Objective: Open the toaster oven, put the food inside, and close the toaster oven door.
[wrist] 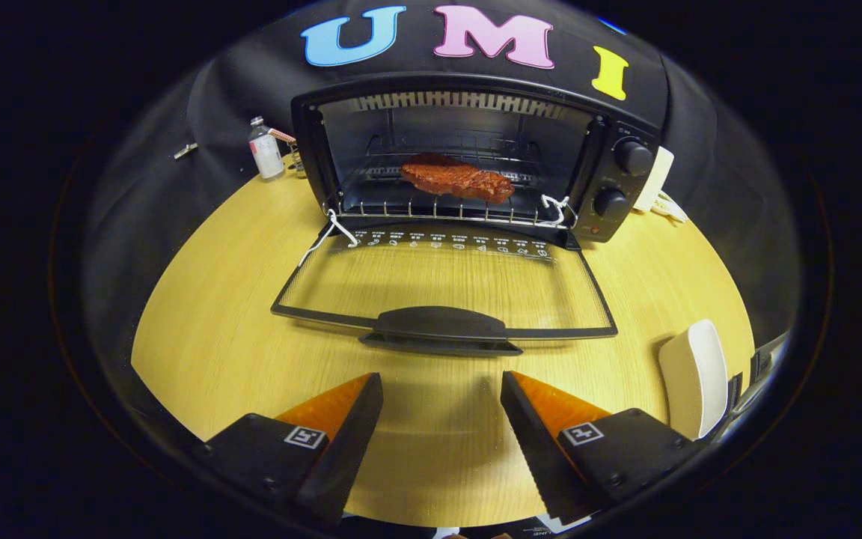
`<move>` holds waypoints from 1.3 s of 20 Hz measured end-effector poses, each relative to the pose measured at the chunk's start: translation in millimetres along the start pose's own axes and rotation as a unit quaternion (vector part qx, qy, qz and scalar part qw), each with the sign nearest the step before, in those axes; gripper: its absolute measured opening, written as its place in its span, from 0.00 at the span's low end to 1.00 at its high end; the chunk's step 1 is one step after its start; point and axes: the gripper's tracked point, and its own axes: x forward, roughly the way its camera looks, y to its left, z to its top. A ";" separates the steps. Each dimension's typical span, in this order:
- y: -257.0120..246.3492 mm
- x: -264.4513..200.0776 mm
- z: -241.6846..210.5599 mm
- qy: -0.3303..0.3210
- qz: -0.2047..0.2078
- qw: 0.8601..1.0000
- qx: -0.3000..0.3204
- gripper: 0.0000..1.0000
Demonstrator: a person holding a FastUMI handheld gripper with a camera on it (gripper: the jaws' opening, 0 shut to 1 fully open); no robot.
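A round wooden desk (236, 314) stands before a black cloth wall. Beyond the hand-held gripper (442, 404), its fingers spread apart and holding nothing, a toaster oven (625, 187) sits with its glass door (442, 326) folded flat just ahead. Steak (457, 180) lies on the rack inside. A white plate (693, 374) sits beside the right finger; a small bottle (265, 150) stands left of the oven.

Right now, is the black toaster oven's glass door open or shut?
Open. The glass door lies folded down flat on the wooden table, its handle just ahead of the open gripper. The reddish-brown meat sits on the rack inside.
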 end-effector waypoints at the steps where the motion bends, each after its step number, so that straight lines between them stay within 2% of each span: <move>1: -0.1 2.3 2.0 0.000 -0.005 1.000 0.001 0.98; 4: -4.7 8.3 6.6 0.003 -0.025 1.000 0.010 0.99; 8: -3.2 10.0 7.8 0.010 -0.032 0.999 0.027 0.98; 16: -0.3 -7.7 21.3 -0.009 -0.026 0.999 0.033 0.98; 22: -2.0 -30.3 53.9 -0.049 -0.024 0.998 0.013 0.98; 26: -2.3 -34.9 60.5 -0.052 -0.019 0.998 0.022 0.98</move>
